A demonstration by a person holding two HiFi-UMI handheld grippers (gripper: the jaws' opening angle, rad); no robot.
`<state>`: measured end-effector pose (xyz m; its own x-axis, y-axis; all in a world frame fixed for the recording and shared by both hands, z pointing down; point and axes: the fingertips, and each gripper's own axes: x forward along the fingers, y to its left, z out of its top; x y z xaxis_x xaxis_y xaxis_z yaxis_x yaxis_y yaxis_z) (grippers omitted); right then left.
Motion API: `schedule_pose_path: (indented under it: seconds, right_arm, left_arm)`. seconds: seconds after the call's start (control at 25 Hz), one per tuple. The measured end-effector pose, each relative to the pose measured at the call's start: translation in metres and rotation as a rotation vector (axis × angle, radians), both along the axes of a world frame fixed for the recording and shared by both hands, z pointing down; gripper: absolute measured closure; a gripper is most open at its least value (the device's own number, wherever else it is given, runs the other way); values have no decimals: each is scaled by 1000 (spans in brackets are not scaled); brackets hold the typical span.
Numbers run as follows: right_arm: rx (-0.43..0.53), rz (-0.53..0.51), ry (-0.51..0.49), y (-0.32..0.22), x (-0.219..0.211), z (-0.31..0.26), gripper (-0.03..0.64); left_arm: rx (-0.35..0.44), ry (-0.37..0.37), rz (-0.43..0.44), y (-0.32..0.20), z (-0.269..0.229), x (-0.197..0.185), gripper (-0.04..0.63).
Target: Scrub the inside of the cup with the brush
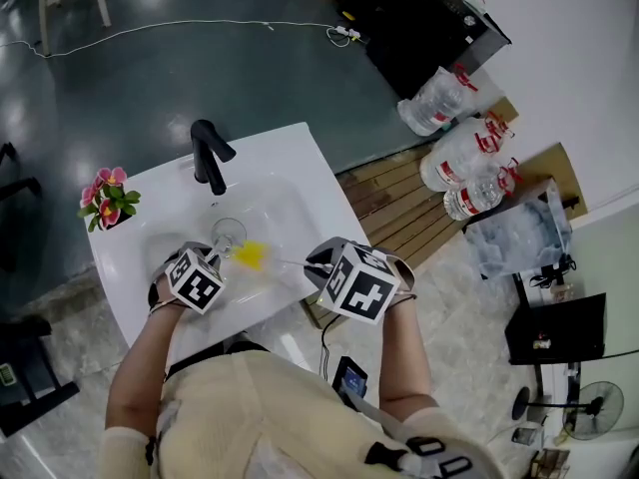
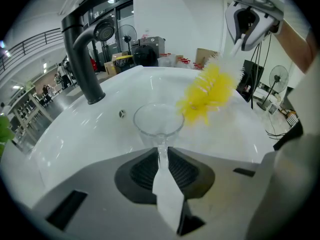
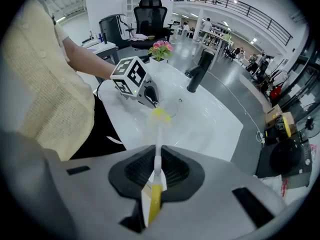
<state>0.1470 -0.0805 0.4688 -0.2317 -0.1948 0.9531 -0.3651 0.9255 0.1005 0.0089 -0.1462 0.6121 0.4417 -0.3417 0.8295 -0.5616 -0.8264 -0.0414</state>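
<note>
A clear stemmed glass cup (image 2: 158,120) stands out over the white sink basin (image 2: 75,134), with my left gripper (image 2: 161,156) shut on its stem. In the head view the cup (image 1: 228,235) lies just past the left gripper (image 1: 205,267). My right gripper (image 3: 156,171) is shut on the thin white handle of a brush (image 3: 156,154) with a yellow bristle head (image 2: 207,91). The bristle head (image 1: 250,255) hangs just outside the cup's rim, to its right and slightly above, not inside it. From the right gripper view the bristles (image 3: 160,114) overlap the cup's near edge (image 3: 170,106).
A black faucet (image 1: 210,154) rises at the back of the sink, with the drain hole (image 2: 122,114) below it. A small pot of pink flowers (image 1: 107,200) stands on the left corner of the counter. Water jugs (image 1: 469,148) lie on the floor to the right.
</note>
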Motion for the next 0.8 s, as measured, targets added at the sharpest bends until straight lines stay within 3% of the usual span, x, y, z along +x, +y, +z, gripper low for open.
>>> schedule_pose_path:
  seconds: [0.36, 0.8]
  right_arm:
    - [94, 54, -50, -11, 0, -15, 572]
    - [146, 82, -144, -18, -17, -18, 572]
  left_arm:
    - [33, 22, -2, 2, -11, -1, 531]
    - [82, 105, -32, 7, -48, -4, 531]
